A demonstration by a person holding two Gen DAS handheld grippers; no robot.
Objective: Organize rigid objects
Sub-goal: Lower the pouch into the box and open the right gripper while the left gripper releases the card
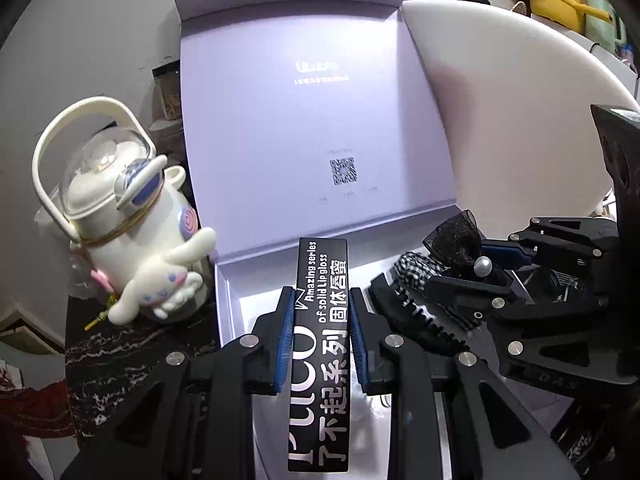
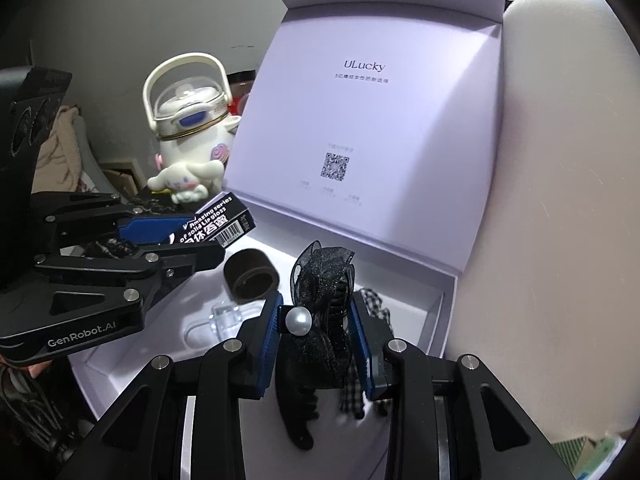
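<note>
While you've got both tools over the open lilac cardboard gift box (image 2: 400, 128), your left hand-held gripper (image 1: 319, 332) is pinching a long black lip gloss carton with white lettering (image 1: 322, 344) between its blue pads, carton pointing to 12 o'clock over the box's white tray. Your right hand-held gripper (image 2: 316, 344) is clamped on a black claw hair clip with an organza bow and a pearl (image 2: 320, 312), also above the tray. Down in the tray you can see a dark brown round ring-shaped thing (image 2: 251, 276) at 10 o'clock from the clip and a black-and-white gingham fabric piece (image 2: 374, 300) just beside it at 3 o'clock. Off at 9 o'clock from the box, a cream cartoon-dog water bottle with a loop handle (image 1: 128, 216) stands on the dark marbled bench (image 1: 132, 356).
</note>
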